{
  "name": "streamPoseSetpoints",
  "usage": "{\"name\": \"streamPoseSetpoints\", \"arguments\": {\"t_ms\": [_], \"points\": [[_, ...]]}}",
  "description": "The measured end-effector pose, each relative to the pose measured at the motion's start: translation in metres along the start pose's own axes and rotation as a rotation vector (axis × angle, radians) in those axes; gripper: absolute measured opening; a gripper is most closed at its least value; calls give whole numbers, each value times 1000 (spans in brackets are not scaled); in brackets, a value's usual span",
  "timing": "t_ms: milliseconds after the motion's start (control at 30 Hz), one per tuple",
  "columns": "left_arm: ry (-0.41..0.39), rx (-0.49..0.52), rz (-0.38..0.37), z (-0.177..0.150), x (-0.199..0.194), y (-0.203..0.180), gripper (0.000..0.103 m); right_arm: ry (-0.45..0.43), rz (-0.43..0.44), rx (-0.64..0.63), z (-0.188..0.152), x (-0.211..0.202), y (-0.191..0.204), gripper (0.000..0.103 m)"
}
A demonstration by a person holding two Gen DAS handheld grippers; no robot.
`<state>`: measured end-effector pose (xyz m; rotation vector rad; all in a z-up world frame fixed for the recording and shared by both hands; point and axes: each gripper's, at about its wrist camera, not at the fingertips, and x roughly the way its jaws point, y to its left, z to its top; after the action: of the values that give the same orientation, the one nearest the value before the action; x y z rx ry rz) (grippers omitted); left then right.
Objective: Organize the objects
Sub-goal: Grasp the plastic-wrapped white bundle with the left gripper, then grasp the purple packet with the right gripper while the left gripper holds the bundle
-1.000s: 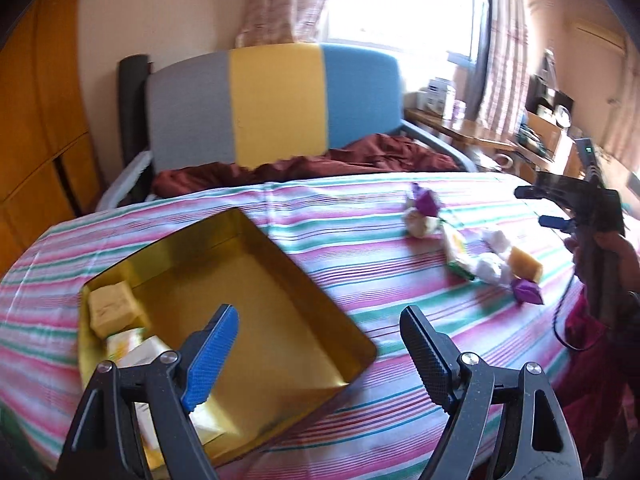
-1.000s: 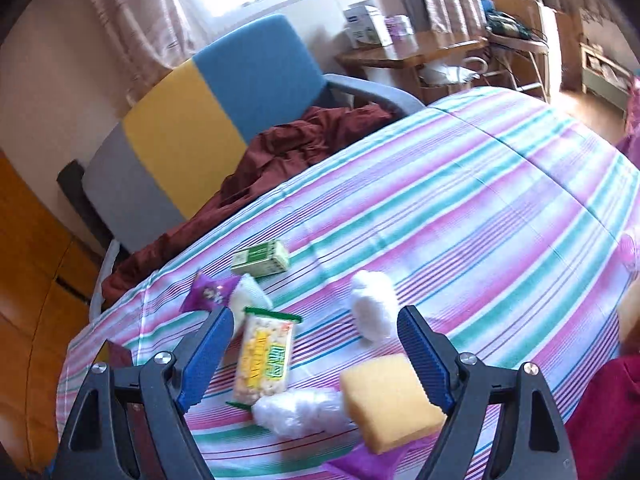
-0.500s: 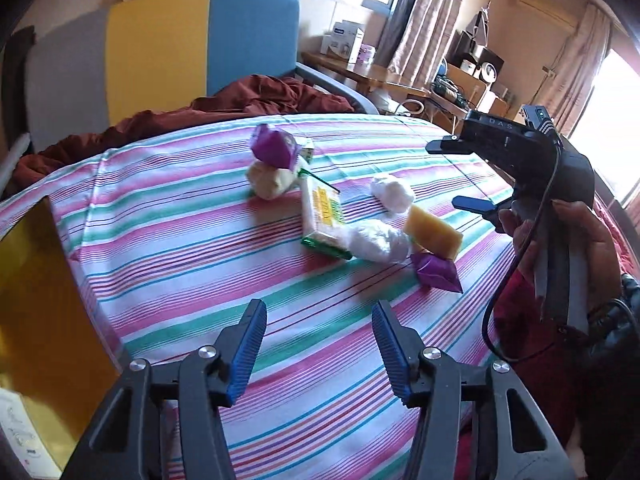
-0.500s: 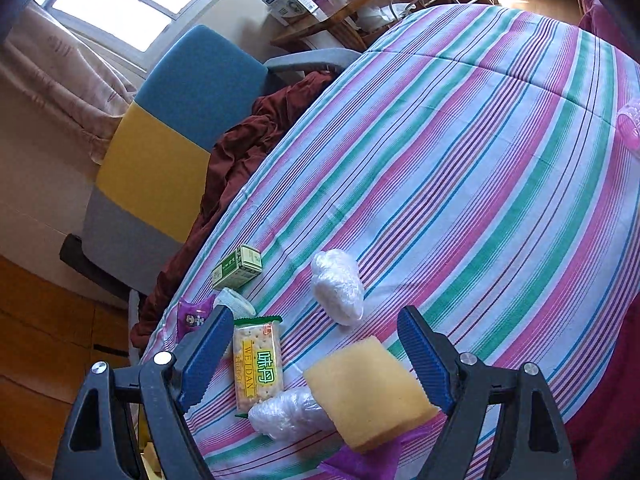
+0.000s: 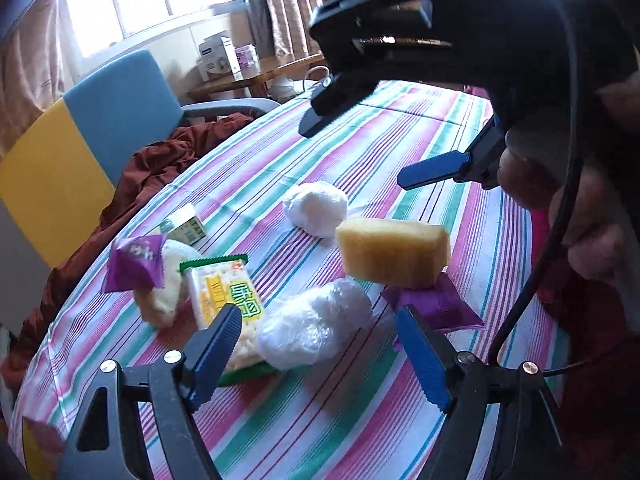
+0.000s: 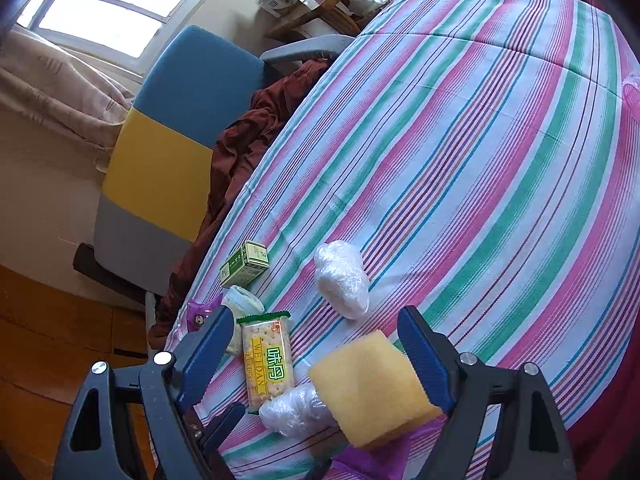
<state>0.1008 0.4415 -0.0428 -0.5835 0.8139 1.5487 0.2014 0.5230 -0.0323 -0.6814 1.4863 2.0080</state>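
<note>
Counted on the striped tablecloth [image 6: 480, 160], clustered near the table's chair-side edge: two white wrapped bundles [image 5: 314, 334] [image 5: 316, 208], one yellow sponge block [image 5: 394, 252], two purple packets [image 5: 136, 264] [image 5: 434, 304], one cracker pack [image 6: 268, 360], one green box [image 6: 244, 268], one pale pouch [image 5: 168, 280].

Left gripper [image 5: 320, 356] just reopened, released, straddling the nearer bundle without touching. Right gripper [image 6: 316, 354] released above the sponge.

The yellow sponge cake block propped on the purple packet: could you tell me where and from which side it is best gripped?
Grip the yellow sponge cake block across its two flat, parallel side faces, coming down from above. It lies tilted on the purple packet, so its top and sides are exposed. The right gripper, open, already straddles it. It looks soft, so probably close gently.
</note>
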Motion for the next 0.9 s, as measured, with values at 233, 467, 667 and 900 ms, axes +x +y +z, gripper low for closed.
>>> {"name": "streamPoseSetpoints", "arguments": {"t_ms": [233, 467, 667, 900], "points": [[59, 19, -83, 1, 37, -2, 46, 29, -15, 24, 2, 7, -5, 85], [37, -105, -74, -41, 8, 6, 40, 29, -43, 12, 4, 10, -5, 86], [1, -302, 16, -108, -33, 19, 40, 74, -68, -40, 1, 19, 2, 86], [-44, -407, 38, -136, -50, 29, 39, 89, -151, -172, -10, 27, 19, 86]]}}
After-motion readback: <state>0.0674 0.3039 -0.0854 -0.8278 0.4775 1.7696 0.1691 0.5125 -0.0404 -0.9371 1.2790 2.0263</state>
